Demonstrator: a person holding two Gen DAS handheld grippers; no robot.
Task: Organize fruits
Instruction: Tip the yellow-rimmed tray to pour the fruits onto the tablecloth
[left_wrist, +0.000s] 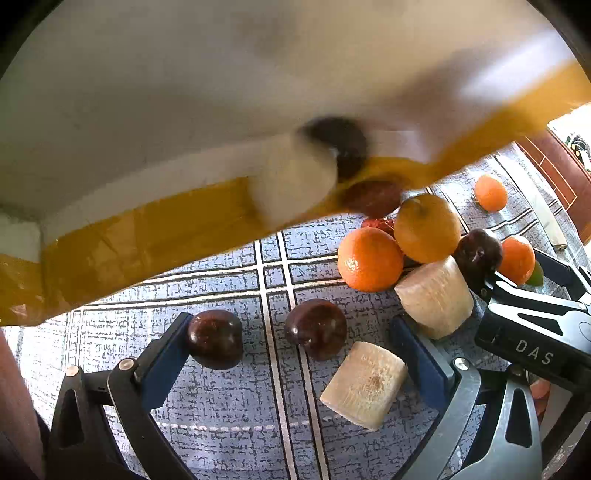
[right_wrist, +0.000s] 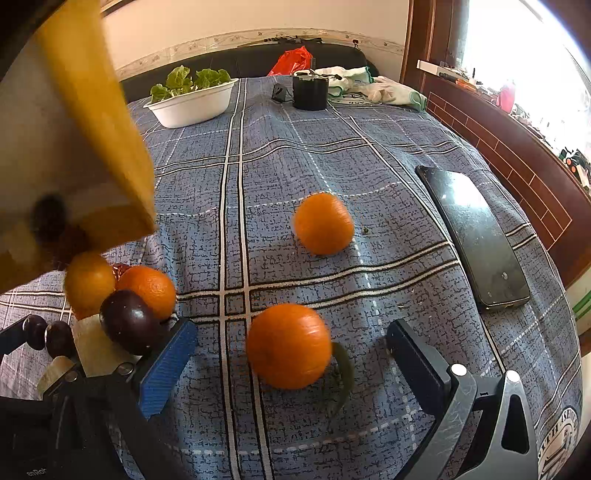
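1. A white box (left_wrist: 155, 96) with yellow tape along its rim hangs tilted over the blue checked cloth (right_wrist: 295, 155) of the counter. Blurred fruit sits at its mouth, above a pile: an orange (left_wrist: 369, 259), a yellow fruit (left_wrist: 426, 227), a dark plum (left_wrist: 477, 254) and a pale cut chunk (left_wrist: 436, 297).
2. The left claw (left_wrist: 291, 350) stands apart, holding nothing. A plum (left_wrist: 215, 339) touches its left finger; another plum (left_wrist: 316, 328) and a second pale chunk (left_wrist: 364, 384) lie between the fingers.
3. The right claw (right_wrist: 291, 354) is also spread wide and empty, with a leafed orange (right_wrist: 289, 345) on the cloth between its fingers. The pile presses close by its left finger.
4. Beyond it, another orange (right_wrist: 323, 223) lies alone, with open cloth around it.
5. Only the right wrist view shows a phone (right_wrist: 474, 232) near the cloth's right edge, plus a white bowl of greens (right_wrist: 192, 103), a black pot (right_wrist: 310, 92) and cloths at the far end.
6. Only the left wrist view shows the box's inner wall.
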